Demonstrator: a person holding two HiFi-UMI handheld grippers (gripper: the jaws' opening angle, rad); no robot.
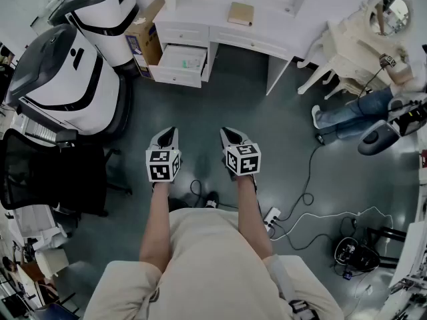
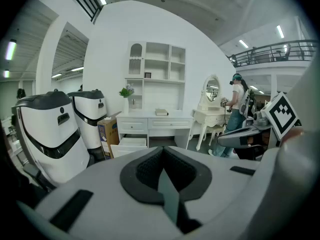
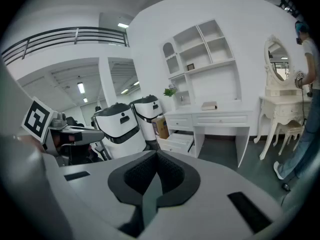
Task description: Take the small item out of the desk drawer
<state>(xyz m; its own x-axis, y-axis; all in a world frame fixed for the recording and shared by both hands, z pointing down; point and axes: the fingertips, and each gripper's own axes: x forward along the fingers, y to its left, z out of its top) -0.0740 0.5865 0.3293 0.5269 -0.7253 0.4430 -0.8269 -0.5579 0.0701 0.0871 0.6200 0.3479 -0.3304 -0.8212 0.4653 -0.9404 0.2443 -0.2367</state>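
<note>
Grey floor fills this big room, and a white desk stands by the far wall. A person stands in the middle of the floor and holds one gripper in each hand.

The left gripper has its jaws pressed tight together, with nothing between them. The right gripper is the same: jaws clenched and empty. The two grippers are side by side but not touching, and both tip down a bit toward the floor.

Far ahead of both sets of jaws, the desk has one drawer pulled out low down on its left side. Neither gripper is near it. Something flat and pale lies inside, but the small item is too far off to make out. A tan book lies on the desk top, ahead of the right jaws.

Ahead and to the left of the left jaws, a brown cardboard box leans beside the open drawer. Next to the box stand two big white and black machines. A black chair sits off to the left of the left gripper.

Away to the right of the right jaws there is a cream table with a round mirror. Another person in blue jeans is beside it. Wires curl over the floor on that side.
</note>
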